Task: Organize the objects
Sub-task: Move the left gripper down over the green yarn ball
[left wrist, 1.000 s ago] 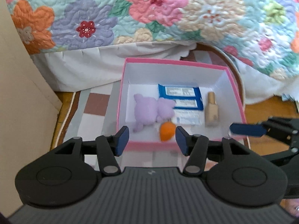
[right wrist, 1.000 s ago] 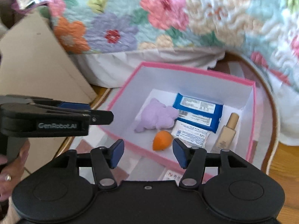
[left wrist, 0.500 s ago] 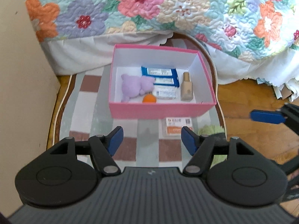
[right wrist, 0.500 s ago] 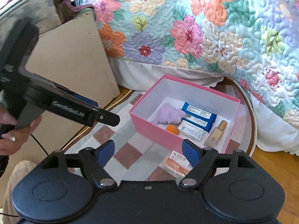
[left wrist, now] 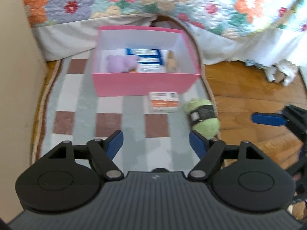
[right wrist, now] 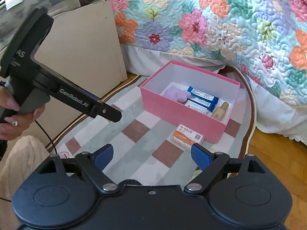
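**A:** Where do the things sit?

**B:** A pink cardboard box with a white inside (left wrist: 145, 85) stands open on a checked grey, white and brown rug (left wrist: 76, 103), just in front of a bed with a flowered quilt (right wrist: 220, 23). Inside lie a soft lilac plush toy (left wrist: 121, 63), blue and white flat packets (right wrist: 202, 97) and a beige bottle with a tan cap (right wrist: 220, 111). A flat orange and white packet (left wrist: 164, 102) lies on the rug just beside the box's near wall.

**A:** And the jaws?

**B:** The left gripper (left wrist: 155, 143) and the right gripper (right wrist: 151, 156) both hang above the rug. The jaws of each are spread and opening, with nothing between them.

**A:** What does one view give that the other lacks?

**B:** The left view shows a green ball of yarn with a dark paper band (left wrist: 203, 116) at the rug's edge, near the orange packet. In the right view only a sliver of pale green peeps out behind a blue finger. The right view shows the person's left hand (right wrist: 13, 115) around the left gripper's handle, plus a tan cardboard panel (right wrist: 80, 46).

**A:** Anything unclear?

**B:** The left view is blurred, so packet print is unreadable. A bit of orange beside the plush toy is mostly hidden by the box wall. The right gripper is cut off at the left view's edge.
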